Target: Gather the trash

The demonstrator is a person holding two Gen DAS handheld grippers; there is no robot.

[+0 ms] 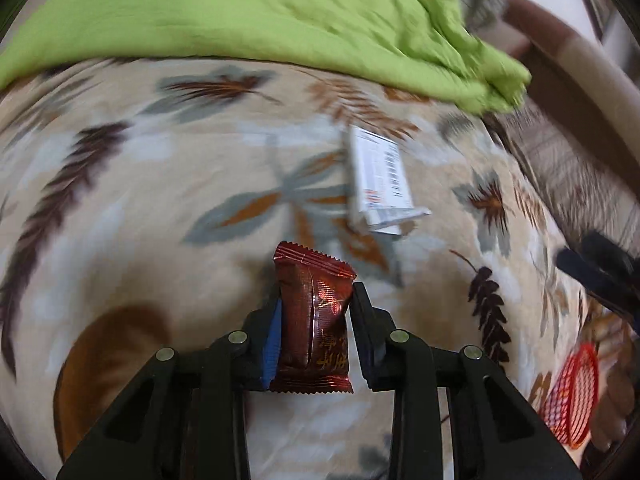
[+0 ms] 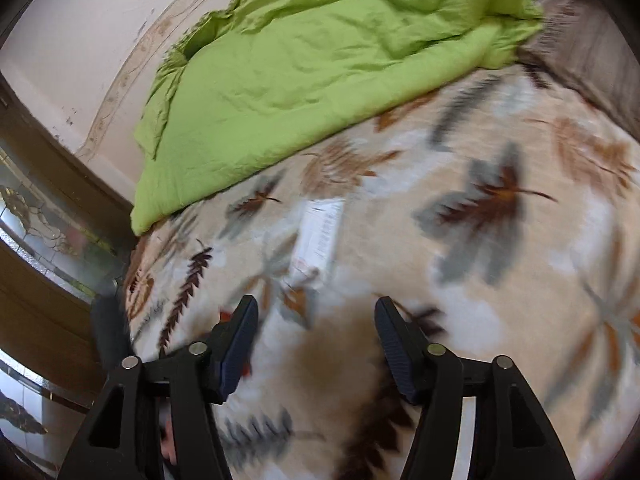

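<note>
We see our left gripper point(image 1: 314, 312) clenched on a dark red crinkled foil snack wrapper point(image 1: 314, 320), pinched upright between its jaws above the leaf-patterned beige blanket point(image 1: 160, 184). Ahead and slightly right lies a white printed paper packet point(image 1: 380, 180). Our right gripper point(image 2: 314, 344) hangs released, jaws wide apart; beyond it, a green quilt point(image 2: 300, 72).

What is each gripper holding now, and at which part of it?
The left gripper holds a dark red snack packet by its two long sides, near the middle. The right gripper holds nothing; its jaws stand open above the blanket.
</note>
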